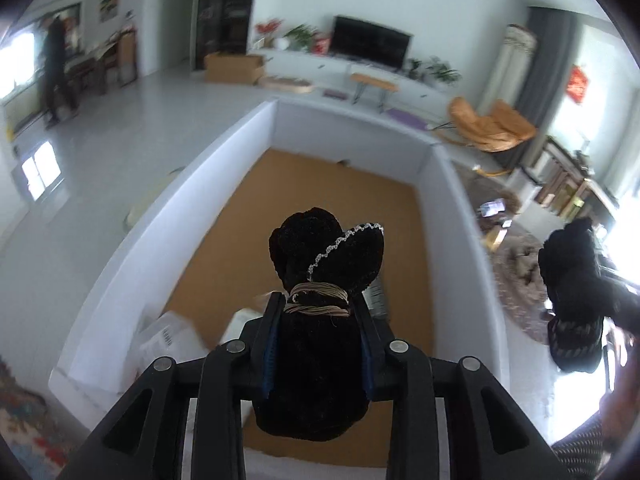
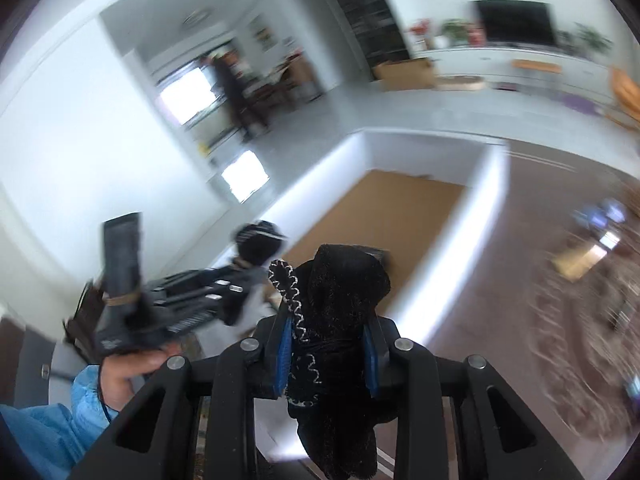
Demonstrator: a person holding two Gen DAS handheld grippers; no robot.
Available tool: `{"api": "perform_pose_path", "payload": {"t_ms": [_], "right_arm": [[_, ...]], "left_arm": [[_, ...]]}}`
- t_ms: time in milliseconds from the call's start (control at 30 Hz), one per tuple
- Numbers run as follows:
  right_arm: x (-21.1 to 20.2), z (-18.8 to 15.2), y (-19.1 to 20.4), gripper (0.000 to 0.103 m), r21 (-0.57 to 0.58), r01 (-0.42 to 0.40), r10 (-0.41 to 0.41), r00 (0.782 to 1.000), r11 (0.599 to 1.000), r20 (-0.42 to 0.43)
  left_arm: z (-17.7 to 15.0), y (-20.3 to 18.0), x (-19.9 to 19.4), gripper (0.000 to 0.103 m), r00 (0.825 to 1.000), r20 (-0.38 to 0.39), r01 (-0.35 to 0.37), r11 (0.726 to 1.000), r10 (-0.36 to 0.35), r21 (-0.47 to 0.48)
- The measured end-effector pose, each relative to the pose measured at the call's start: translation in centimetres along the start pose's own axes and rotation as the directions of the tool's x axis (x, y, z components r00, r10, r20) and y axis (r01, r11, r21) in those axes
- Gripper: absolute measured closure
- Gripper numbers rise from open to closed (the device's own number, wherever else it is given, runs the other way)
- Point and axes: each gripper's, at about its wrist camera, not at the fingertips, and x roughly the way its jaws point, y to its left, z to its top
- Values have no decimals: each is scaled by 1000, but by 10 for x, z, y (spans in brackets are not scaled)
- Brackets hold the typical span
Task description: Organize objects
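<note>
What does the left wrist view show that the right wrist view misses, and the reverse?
Only the left wrist view: the tan cord tied around the black velvet pouch in the left gripper, white packages in the box's near corner, and an orange lounge chair.

Only the right wrist view: the hand and light blue sleeve holding the left gripper, seen from the side.

Both: the white-walled box with a cardboard floor, the television, and the right gripper's black glove with white zigzag trim.

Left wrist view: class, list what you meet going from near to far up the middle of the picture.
Left tool → black velvet pouch it grips → brown floor of the white box → box's far wall → small wooden bench → television.
</note>
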Motion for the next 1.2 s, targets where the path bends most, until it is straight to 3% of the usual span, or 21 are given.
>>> {"api": "perform_pose_path", "payload": {"t_ms": [67, 100, 167, 267, 433, 533, 733, 900, 1067, 1100, 1167, 1200], "right_arm": [[33, -2, 5, 50, 10, -37, 38, 996, 999, -87], [43, -4, 5, 31, 30, -41, 44, 993, 999, -112], [47, -10, -1, 26, 67, -53, 59, 994, 996, -97], [31, -14, -12, 26, 71, -24, 28, 998, 997, -58], [-15, -41, -44, 7, 69, 127, -130, 990, 990, 55], [-37, -80, -83, 7, 87, 285, -291, 955, 954, 62], [-69, -176, -168, 7, 207, 528, -524, 848, 824, -76], [-109, -223, -207, 7, 295, 609, -613, 785, 736, -91], [-124, -241, -226, 7, 318, 651, -660, 745, 690, -95], [-126, -244, -228, 7, 322, 656, -666, 740, 683, -95], [-130, -250, -234, 7, 332, 666, -684, 725, 668, -80], [-133, -251, -234, 7, 336, 668, -688, 722, 664, -74]], "left_arm": [[-5, 10, 11, 52, 999, -42, -35, 999, 33, -39], [-9, 13, 13, 46, 999, -45, -31, 998, 29, -52], [-13, 14, 12, 22, 1000, -26, -17, 998, 16, -66], [-14, 2, 10, 19, 998, 7, -57, 997, 57, -45], [-10, -36, 5, 18, 995, 37, -88, 996, 87, 28], [-9, -67, 6, 18, 997, 47, -70, 995, 67, 76], [-11, -128, 1, 18, 999, 50, -9, 983, -1, 186], [-17, -175, -9, 18, 998, 62, 15, 963, -33, 269], [-33, -214, -21, 17, 994, 47, 75, 947, -94, 312], [-38, -222, -23, 16, 993, 33, 98, 942, -115, 320], [-54, -242, -19, 0, 988, -13, 150, 926, -155, 345], [-62, -250, -16, 0, 986, -30, 164, 919, -164, 358]]}}
